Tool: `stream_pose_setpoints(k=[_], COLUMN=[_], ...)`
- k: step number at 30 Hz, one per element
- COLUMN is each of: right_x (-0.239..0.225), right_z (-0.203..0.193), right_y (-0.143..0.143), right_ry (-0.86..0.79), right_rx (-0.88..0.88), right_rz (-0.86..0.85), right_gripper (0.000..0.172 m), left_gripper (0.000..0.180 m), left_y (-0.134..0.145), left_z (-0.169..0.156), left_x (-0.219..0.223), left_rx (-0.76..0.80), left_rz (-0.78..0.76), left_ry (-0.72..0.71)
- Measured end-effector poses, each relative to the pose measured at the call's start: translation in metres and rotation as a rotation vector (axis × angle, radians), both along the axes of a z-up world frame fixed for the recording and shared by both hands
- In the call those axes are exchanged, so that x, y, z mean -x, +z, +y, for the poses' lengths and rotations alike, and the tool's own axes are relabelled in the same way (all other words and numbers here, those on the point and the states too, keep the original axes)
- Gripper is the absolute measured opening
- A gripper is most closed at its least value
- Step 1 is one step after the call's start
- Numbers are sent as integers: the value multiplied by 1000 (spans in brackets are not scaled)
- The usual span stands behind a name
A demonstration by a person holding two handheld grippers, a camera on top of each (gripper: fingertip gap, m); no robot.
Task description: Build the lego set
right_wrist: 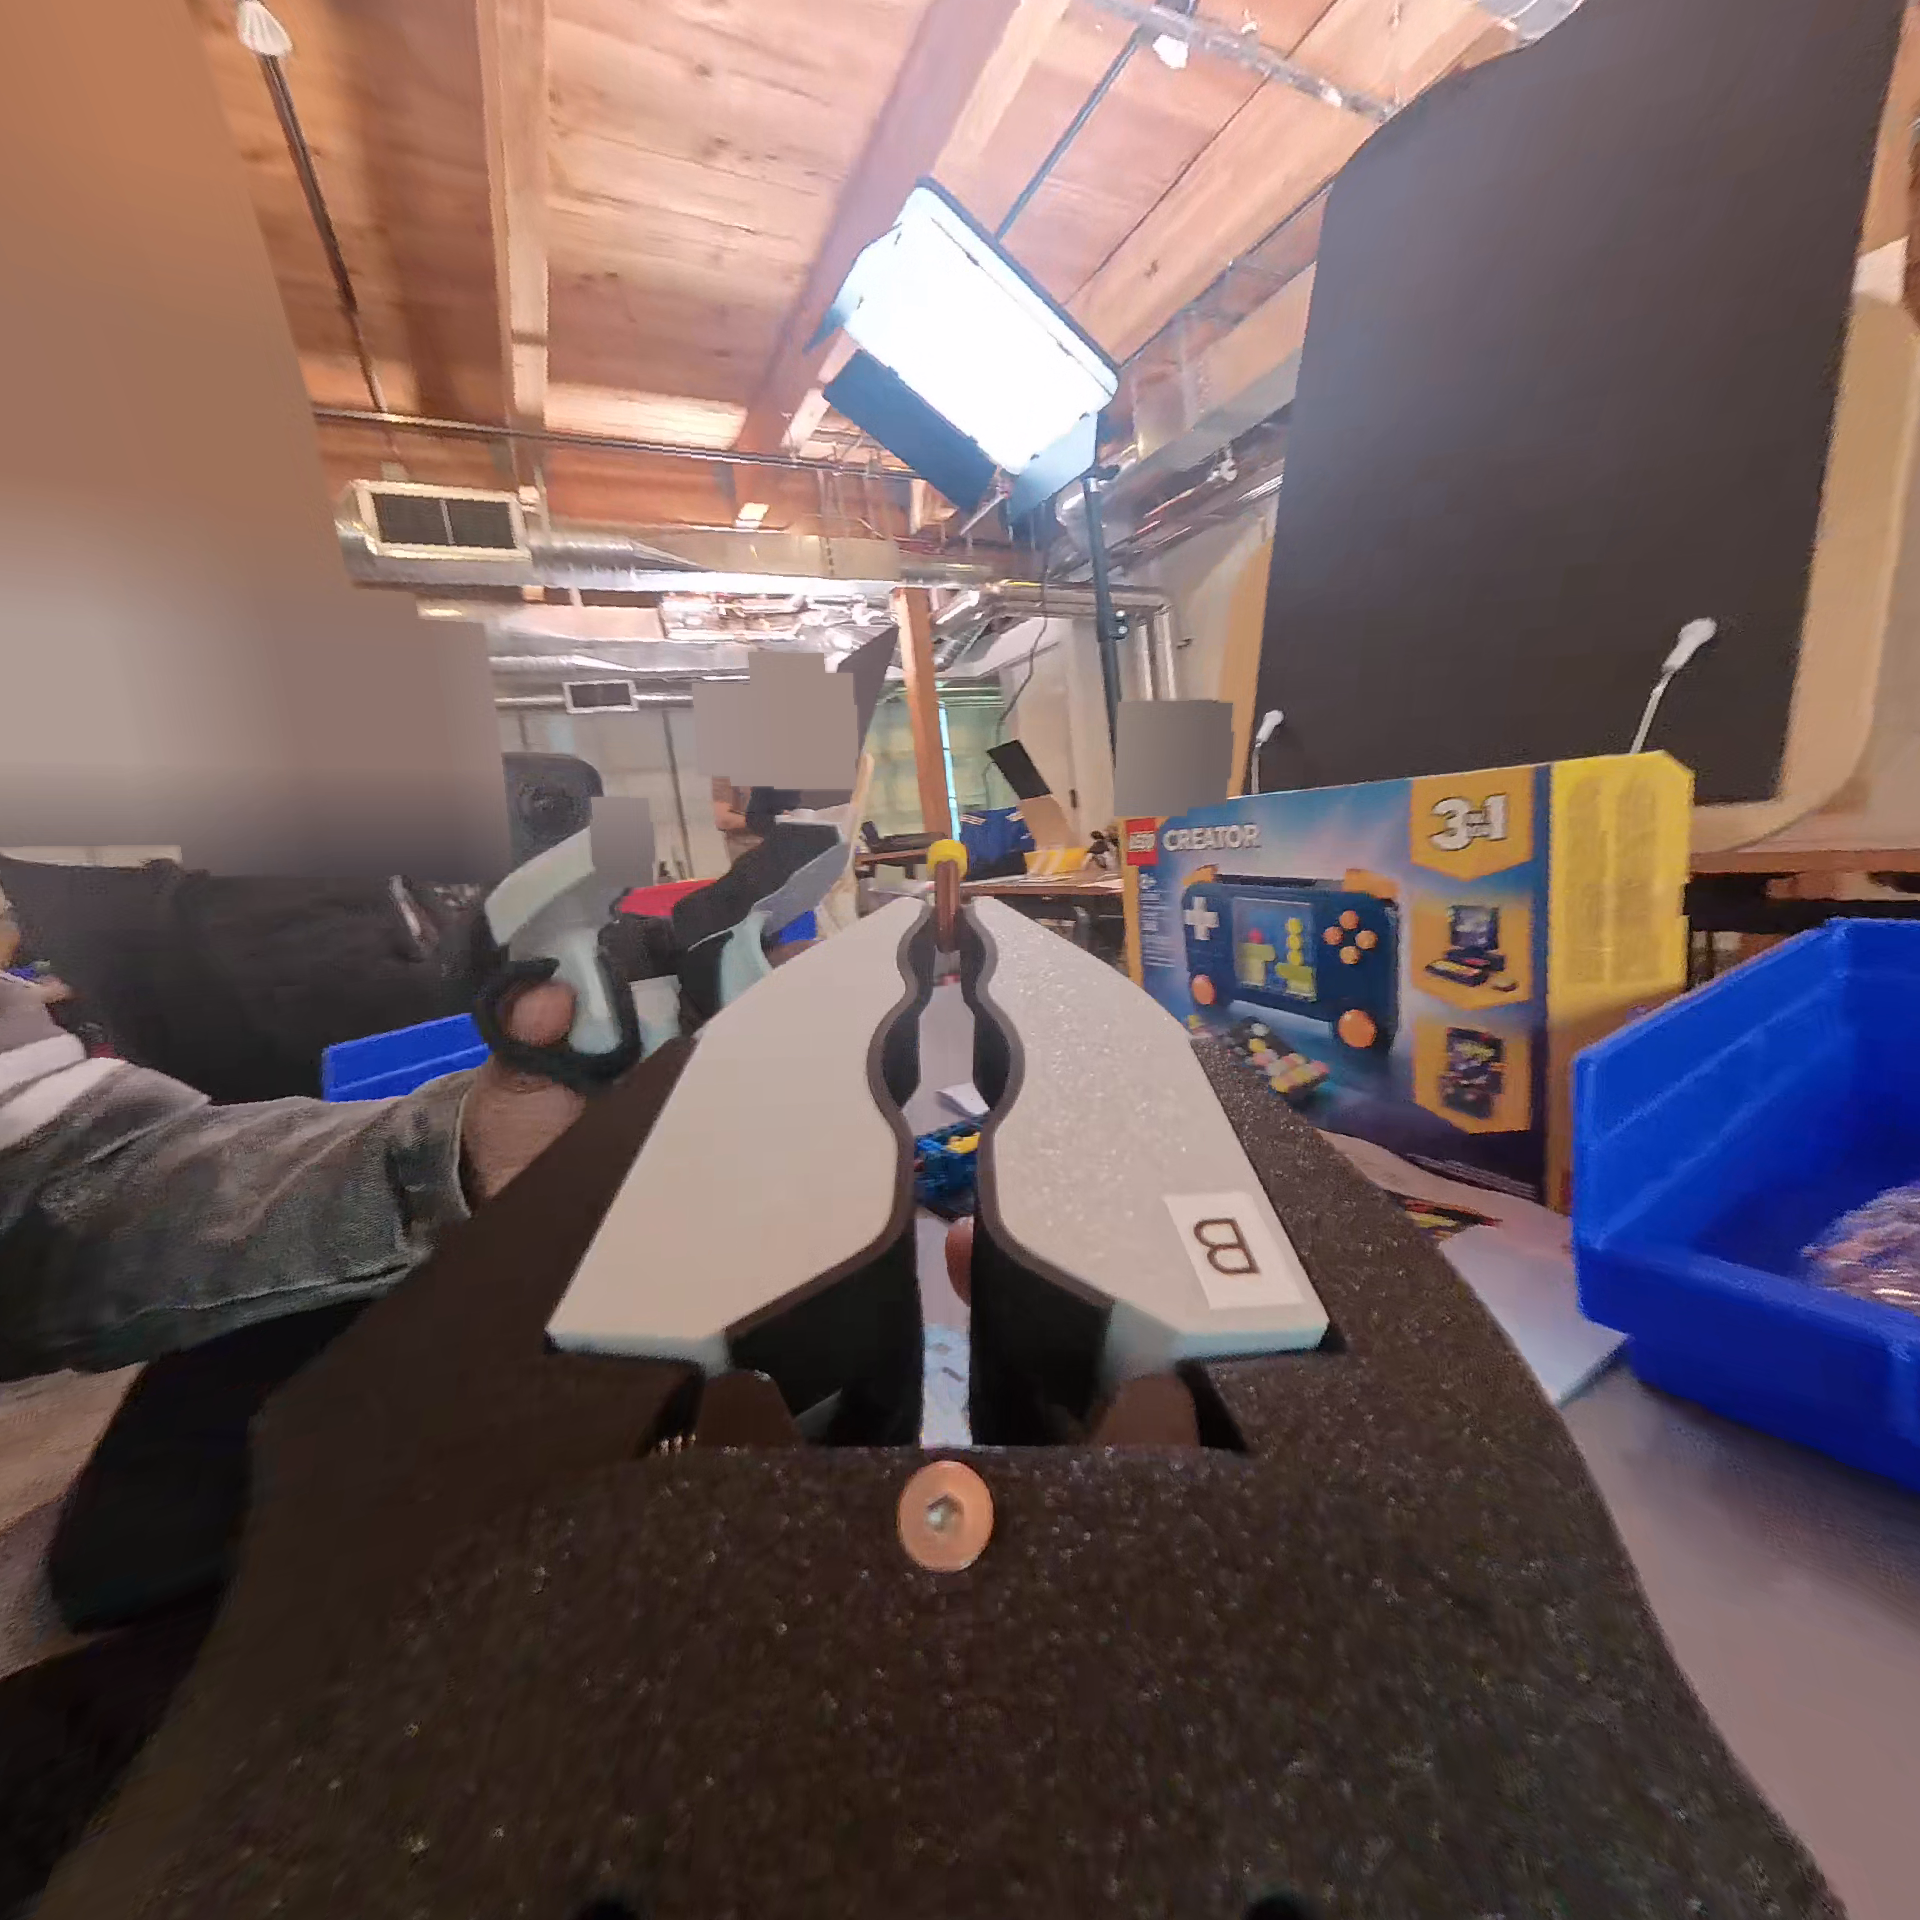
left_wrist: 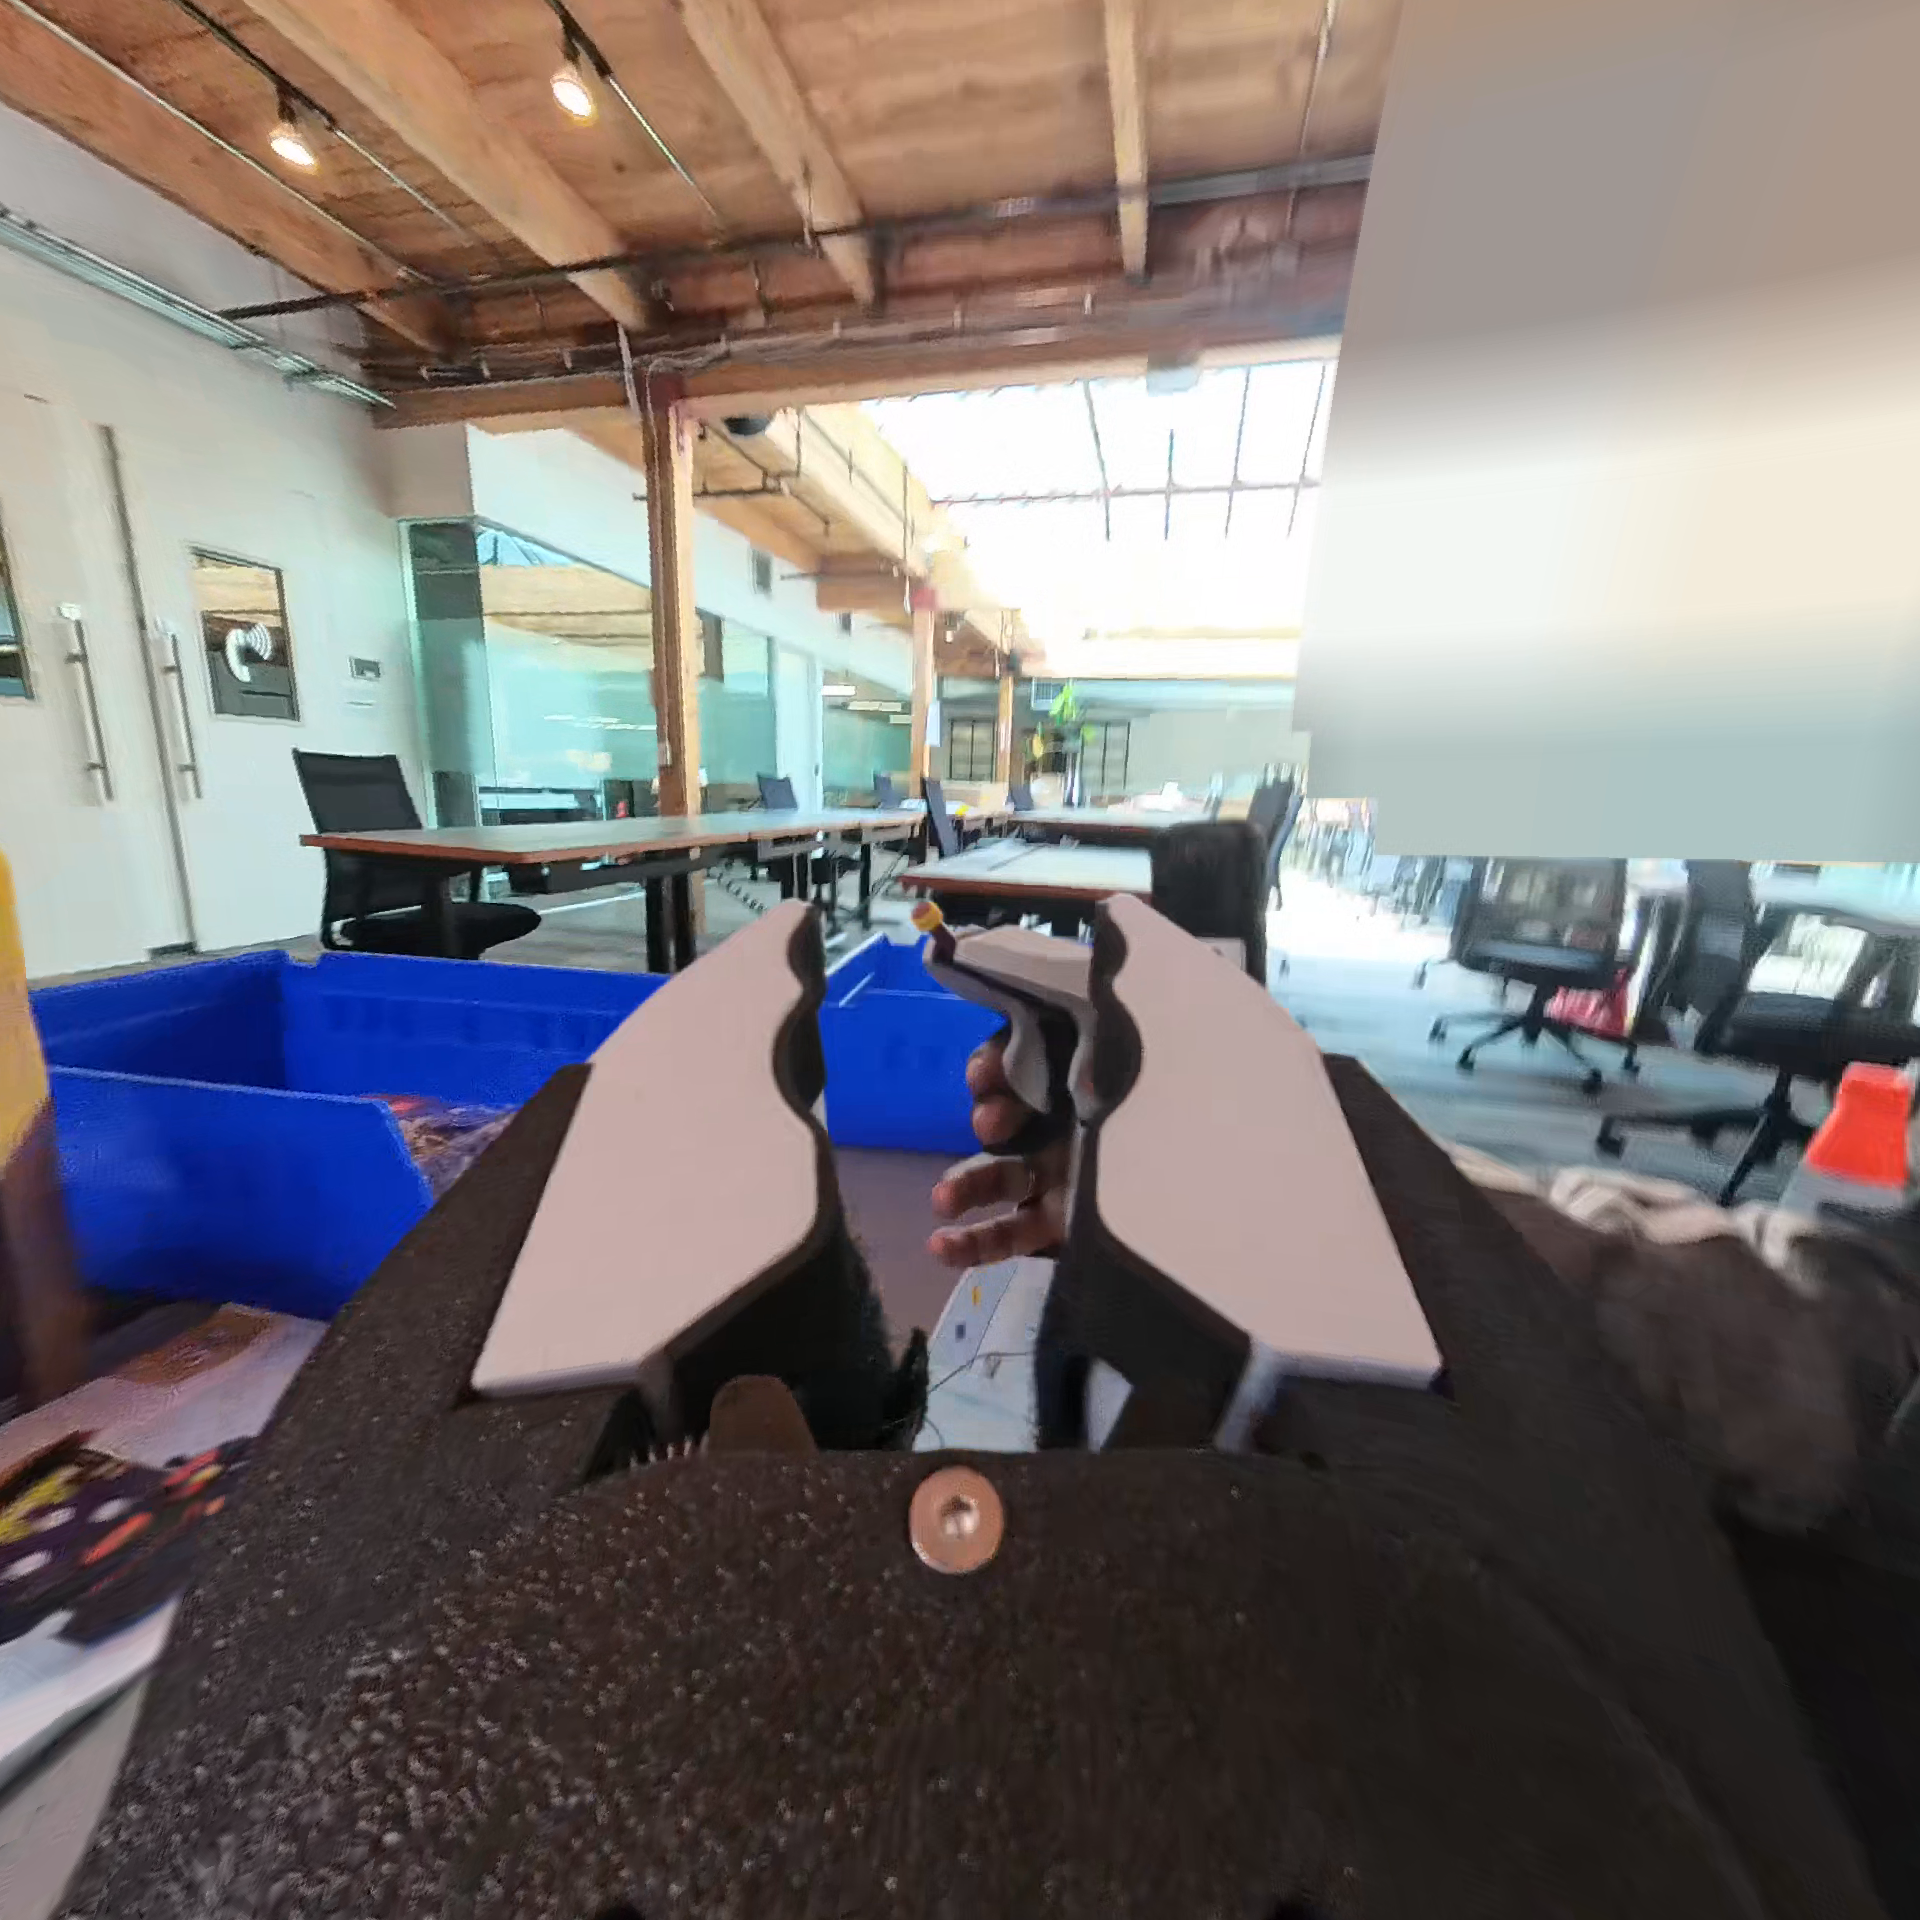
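Pinching a small brown stick with a yellow knob on top (right_wrist: 943, 896), the right tongs (right_wrist: 945, 920) are clenched, both grey fingertips (right_wrist: 883, 935) pressed to the stick's lower part so that the knob stands upright just above them. The left tongs (left_wrist: 951, 935) are spread apart with nothing between them, raised beside the right pair; seen from the left side, the stick (left_wrist: 933, 928) sits just off the right-hand fingertip without touching it. A hand (left_wrist: 997, 1164) grips the handle of the right tongs, and a sleeve in dark mottled cloth (right_wrist: 208, 1205) leads to the hand on the left pair. Below and around them lies a grey desk (right_wrist: 1714, 1610) carrying several blue bins: one large bin (left_wrist: 208, 1174) on the left side, a smaller one (left_wrist: 904, 1049) behind the tongs, and another (right_wrist: 1745, 1174) on the far right with something in a clear bag inside. A colourful toy box (right_wrist: 1403, 977) stands upright at the back of the desk, next to that right-hand bin. Printed booklets (left_wrist: 94, 1507) lie at the left edge.
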State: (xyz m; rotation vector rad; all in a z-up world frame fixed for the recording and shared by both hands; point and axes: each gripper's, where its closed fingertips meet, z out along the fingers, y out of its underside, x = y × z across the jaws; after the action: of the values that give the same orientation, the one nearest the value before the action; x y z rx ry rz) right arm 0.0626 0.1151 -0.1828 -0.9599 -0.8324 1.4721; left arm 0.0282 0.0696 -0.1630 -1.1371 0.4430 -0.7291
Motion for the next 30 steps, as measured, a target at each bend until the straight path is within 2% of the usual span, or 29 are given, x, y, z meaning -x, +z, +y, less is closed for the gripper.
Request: stream_pose_setpoints(k=[2,5,9,12,17,19,24,26,30], right_x=[-5,-7,3,10,11,14,24,26,31], right_z=[6,10,3,-6,-15,-20,-32,-36,-41], right_y=[1,2,-6,-19,-43,-42,-35,-28,-29], right_ry=[-45,-60,21,78,159,181,218,253,382], right_rx=[-19,16,57,15,-32,-30,-3,61,219], right_rz=[-3,6,-43,-171,-369,-357,-287,-207,-169], right_gripper=[4,4,4,4,4,4,4,4,4], left_gripper=[45,45,45,40,36,33,13,13,15], left_y=[-7,-36,-43,-55,-74,-74,-66,-65,-54], left_z=[9,10,10,8,7,7,4,3,4], left_x=[10,13,8,-2,-16,-15,-13,-13,-5], left_rx=[44,141,157,112,157,171,199,211,210], left_rz=[-116,-122,-19,132,255,234,114,85,-36], left_ry=[2,-47,-59,-28,-52,-60,-142,-162,-169])
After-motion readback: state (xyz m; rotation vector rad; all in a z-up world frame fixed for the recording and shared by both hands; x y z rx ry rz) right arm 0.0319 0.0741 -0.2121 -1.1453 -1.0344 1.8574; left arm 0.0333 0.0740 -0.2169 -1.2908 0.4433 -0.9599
